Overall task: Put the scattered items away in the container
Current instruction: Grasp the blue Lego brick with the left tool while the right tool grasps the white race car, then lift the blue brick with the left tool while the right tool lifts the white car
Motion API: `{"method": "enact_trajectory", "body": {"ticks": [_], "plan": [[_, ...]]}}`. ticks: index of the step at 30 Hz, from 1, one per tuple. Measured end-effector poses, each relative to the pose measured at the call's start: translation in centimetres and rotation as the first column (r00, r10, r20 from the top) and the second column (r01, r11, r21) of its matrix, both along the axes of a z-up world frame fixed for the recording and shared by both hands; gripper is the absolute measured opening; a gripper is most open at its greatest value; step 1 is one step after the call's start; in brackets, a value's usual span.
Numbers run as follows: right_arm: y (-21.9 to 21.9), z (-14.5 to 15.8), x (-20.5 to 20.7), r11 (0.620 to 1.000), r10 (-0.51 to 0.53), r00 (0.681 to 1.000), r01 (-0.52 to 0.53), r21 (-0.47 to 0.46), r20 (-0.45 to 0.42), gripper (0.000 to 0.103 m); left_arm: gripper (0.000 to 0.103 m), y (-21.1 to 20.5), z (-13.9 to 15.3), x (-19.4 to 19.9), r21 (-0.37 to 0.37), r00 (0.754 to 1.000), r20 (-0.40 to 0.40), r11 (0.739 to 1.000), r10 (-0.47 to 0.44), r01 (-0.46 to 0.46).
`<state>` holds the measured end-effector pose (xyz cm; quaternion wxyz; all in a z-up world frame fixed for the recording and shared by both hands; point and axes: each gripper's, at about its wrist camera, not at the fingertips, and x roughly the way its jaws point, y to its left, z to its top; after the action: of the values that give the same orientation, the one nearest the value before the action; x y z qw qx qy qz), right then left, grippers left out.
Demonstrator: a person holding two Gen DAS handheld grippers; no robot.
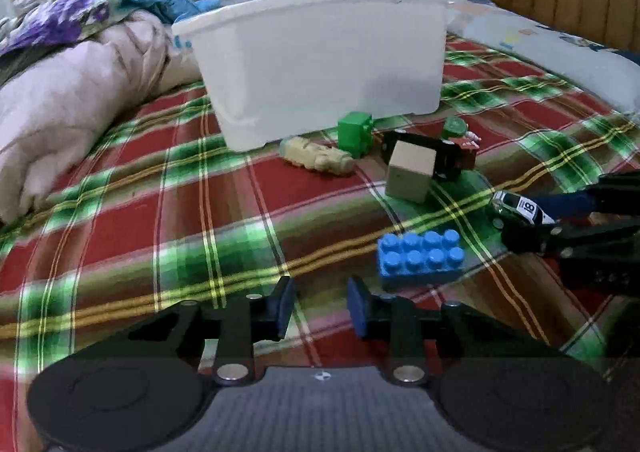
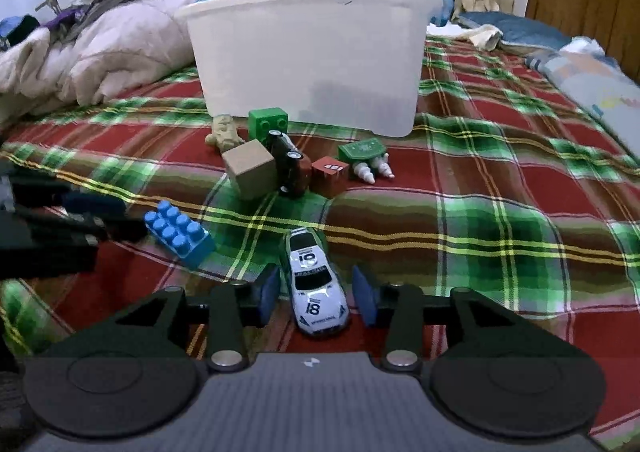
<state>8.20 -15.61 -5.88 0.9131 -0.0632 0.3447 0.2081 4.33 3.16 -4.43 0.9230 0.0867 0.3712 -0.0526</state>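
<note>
Presently the right gripper (image 2: 314,298) straddles the white toy car (image 2: 316,288), fingers spread, not pinching; next move: close, lift to the white container (image 2: 308,63). Left gripper (image 1: 320,308) is narrowly parted, empty.

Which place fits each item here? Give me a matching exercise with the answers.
Items:
1. white toy car
2. blue brick
3. green block
4. left gripper

Places:
A. against the white tub's near wall
B. between the right gripper's pads, not yet pinched
C. over bare plaid cover, nothing between its pads
D. on the cover, left of the white car

Pairs: 1-B, 2-D, 3-A, 4-C
</note>
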Motion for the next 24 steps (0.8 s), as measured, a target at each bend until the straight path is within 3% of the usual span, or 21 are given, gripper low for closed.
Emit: {"method": "enact_trajectory", "body": {"ticks": [3, 5, 6, 9, 12, 14, 16, 19, 24], "plan": [[0.8, 0.0, -0.3, 1.0, 0.008, 1.0, -0.008, -0.03, 0.009, 0.045, 0.046, -0.9, 0.6, -0.4, 0.008, 0.996, 0.047, 0.997, -0.08, 0.08], [0.7, 0.2, -0.3, 0.999, 0.019, 1.0, -0.019, -0.04, 0.006, 0.045, 0.073, -2.2, 0.8, -0.3, 0.065, 0.986, 0.081, 0.988, -0.146, 0.141], [0.5, 0.2, -0.2, 0.999, 0.021, 1.0, -0.021, -0.042, 0.006, 0.046, 0.077, -2.9, 0.8, -0.3, 0.115, 0.979, 0.097, 0.979, -0.178, 0.166], [-0.1, 0.2, -0.2, 1.0, 0.018, 1.0, -0.019, -0.025, -0.009, 0.046, 0.077, -4.8, 0.6, 0.3, 0.274, 0.952, 0.096, 0.927, -0.291, 0.256], [-0.5, 0.2, -0.2, 1.0, 0.021, 1.0, -0.021, -0.023, -0.011, 0.046, 0.077, -5.4, 0.4, 0.6, 0.307, 0.935, 0.053, 0.896, -0.351, 0.32], [-0.6, 0.2, -0.2, 0.999, 0.028, 1.0, -0.028, -0.03, -0.008, 0.044, 0.077, -5.0, 0.2, 0.3, 0.305, 0.935, 0.049, 0.897, -0.351, 0.321], [-0.5, 0.2, -0.1, 0.998, 0.04, 0.999, -0.04, -0.039, -0.005, 0.043, 0.077, -3.9, 0.0, -0.2, 0.257, 0.941, 0.032, 0.913, -0.336, 0.317], [-0.1, 0.1, -0.2, 0.996, 0.07, 0.998, -0.069, -0.059, 0.006, 0.034, 0.077, -2.7, -0.2, -1.3, 0.215, 0.946, 0.018, 0.925, -0.323, 0.312], [0.0, 0.5, -0.2, 0.991, 0.064, 0.997, -0.06, -0.116, 0.032, 0.034, 0.077, -2.6, 0.2, -2.3, 0.157, 0.939, 0.014, 0.928, -0.344, 0.338]]}}
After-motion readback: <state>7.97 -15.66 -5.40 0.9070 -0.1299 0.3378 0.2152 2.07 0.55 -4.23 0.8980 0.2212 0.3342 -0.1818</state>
